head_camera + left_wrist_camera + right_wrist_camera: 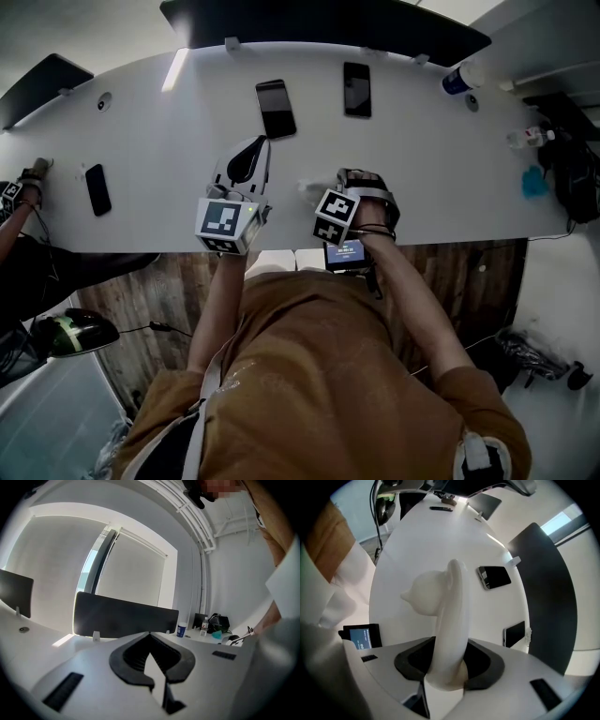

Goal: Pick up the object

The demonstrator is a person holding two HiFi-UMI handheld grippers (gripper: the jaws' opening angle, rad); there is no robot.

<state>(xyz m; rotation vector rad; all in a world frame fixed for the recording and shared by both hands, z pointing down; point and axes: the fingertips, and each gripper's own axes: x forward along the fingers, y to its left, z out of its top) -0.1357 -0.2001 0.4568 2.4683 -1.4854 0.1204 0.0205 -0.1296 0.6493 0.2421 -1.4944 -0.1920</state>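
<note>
While left tongs (150, 634) sit level, pressed together, right tongs (449, 645) point down pinching white object (440, 597)

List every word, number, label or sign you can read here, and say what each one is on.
No text here can be read.
Small screen: lit blue, writing too small to read.
Blue-labelled container: print too blurred to read.
Marker cubes: black-and-white square patterns only, no letters.
Phones: screens dark, nothing shown.
</note>
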